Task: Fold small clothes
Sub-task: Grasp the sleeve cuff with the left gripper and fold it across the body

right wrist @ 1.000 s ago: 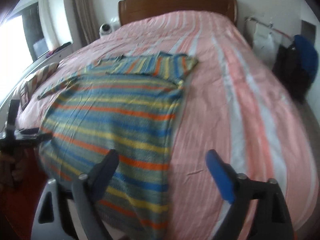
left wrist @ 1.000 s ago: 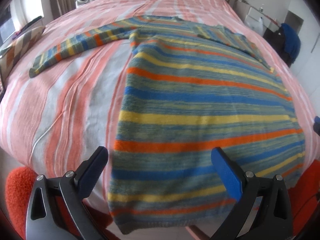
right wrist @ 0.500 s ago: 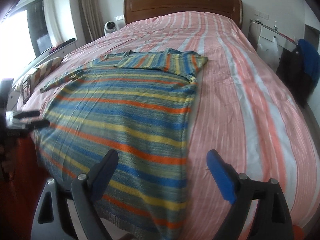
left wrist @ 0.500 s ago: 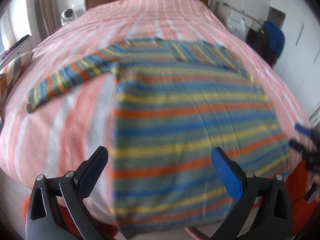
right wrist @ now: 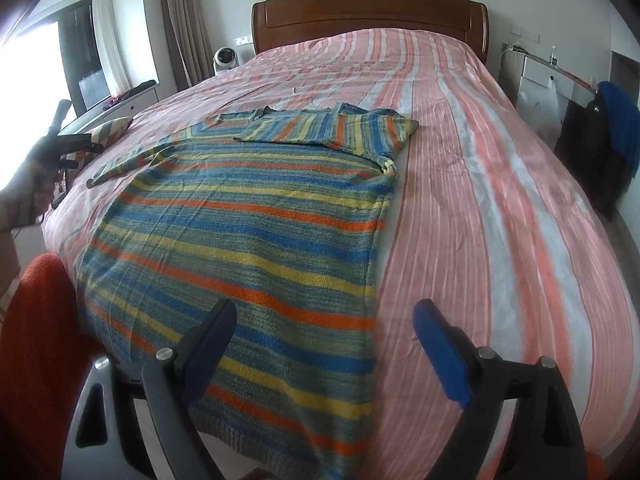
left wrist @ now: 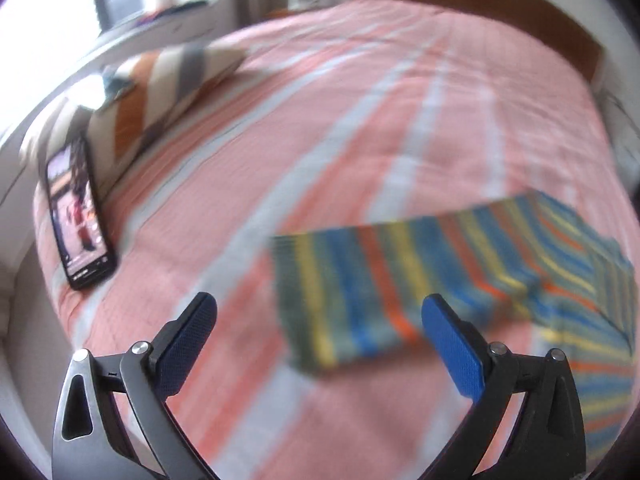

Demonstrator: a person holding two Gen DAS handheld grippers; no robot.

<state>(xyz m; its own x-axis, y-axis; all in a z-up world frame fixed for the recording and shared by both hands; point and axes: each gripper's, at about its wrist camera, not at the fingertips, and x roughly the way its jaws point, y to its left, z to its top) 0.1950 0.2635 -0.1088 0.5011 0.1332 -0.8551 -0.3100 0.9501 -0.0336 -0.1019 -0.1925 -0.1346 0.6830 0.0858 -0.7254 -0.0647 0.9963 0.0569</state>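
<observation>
A striped sweater (right wrist: 248,232) in blue, yellow and orange lies flat on the pink striped bed (right wrist: 500,220). Its hem hangs over the near edge. One sleeve (right wrist: 320,128) is folded across the chest. The other sleeve (right wrist: 136,160) stretches out to the left. My right gripper (right wrist: 324,312) hovers open over the hem's right side, with nothing between its fingers. In the blurred left wrist view, my left gripper (left wrist: 320,320) is open just above the cuff end of the outstretched sleeve (left wrist: 352,296). The sleeve's cuff lies ahead between the fingers, untouched.
A phone (left wrist: 80,208) with a lit screen lies near the bed's left edge, beside a striped pillow (left wrist: 160,84). A red seat (right wrist: 40,320) stands at the foot corner. A wooden headboard (right wrist: 368,16) closes the far end. Dark clothes (right wrist: 600,144) hang at the right.
My left gripper swung from the sweater's hem leftward to the outstretched sleeve's cuff, bringing the phone and pillow into view. The right gripper stayed in place, still open.
</observation>
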